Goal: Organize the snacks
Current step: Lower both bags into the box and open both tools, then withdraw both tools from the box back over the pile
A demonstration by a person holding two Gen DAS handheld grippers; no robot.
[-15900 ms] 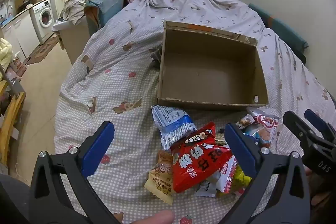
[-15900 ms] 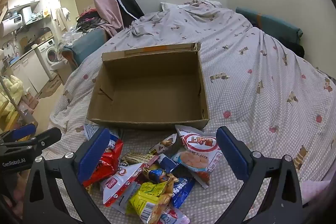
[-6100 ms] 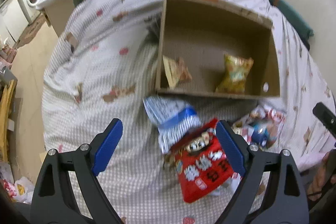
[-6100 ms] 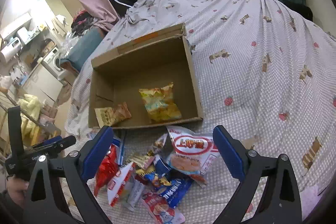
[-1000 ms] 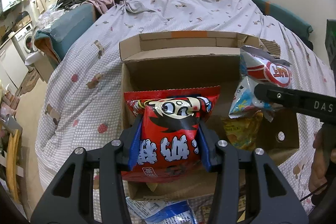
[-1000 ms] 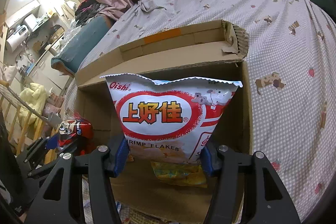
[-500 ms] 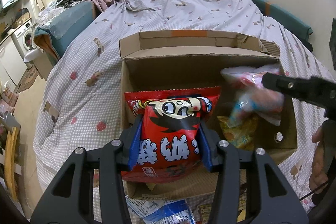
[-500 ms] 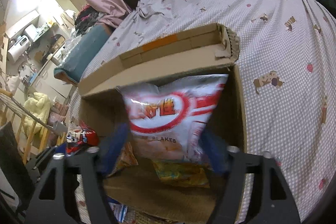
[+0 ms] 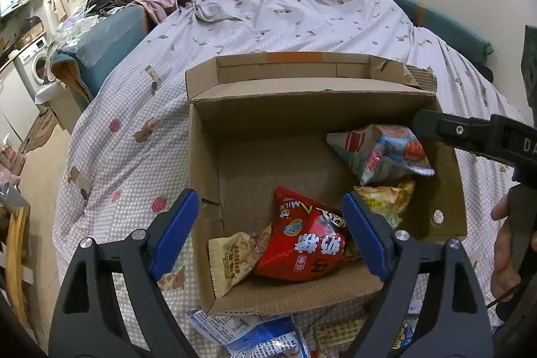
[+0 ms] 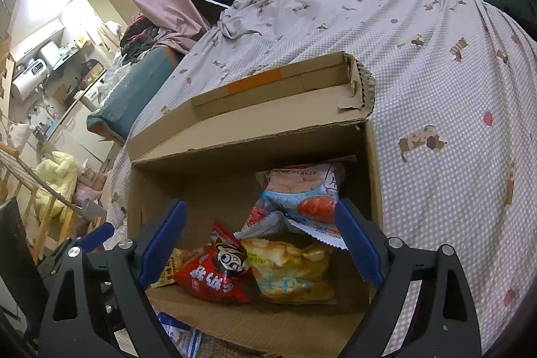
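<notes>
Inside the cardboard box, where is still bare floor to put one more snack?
The bare floor of the cardboard box runs along its far and left walls, behind the red bag. The near-left corner with the tan packet and the right side, shrimp flakes bag over yellow bag, are crowded.

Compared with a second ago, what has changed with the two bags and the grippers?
Both bags were let go into the box. The red bag dropped from the left hand-held gripper, and the shrimp flakes bag dropped from the right hand-held gripper; both grippers now stand open. The yellow bag and tan packet stayed in the box, which did not move.
</notes>
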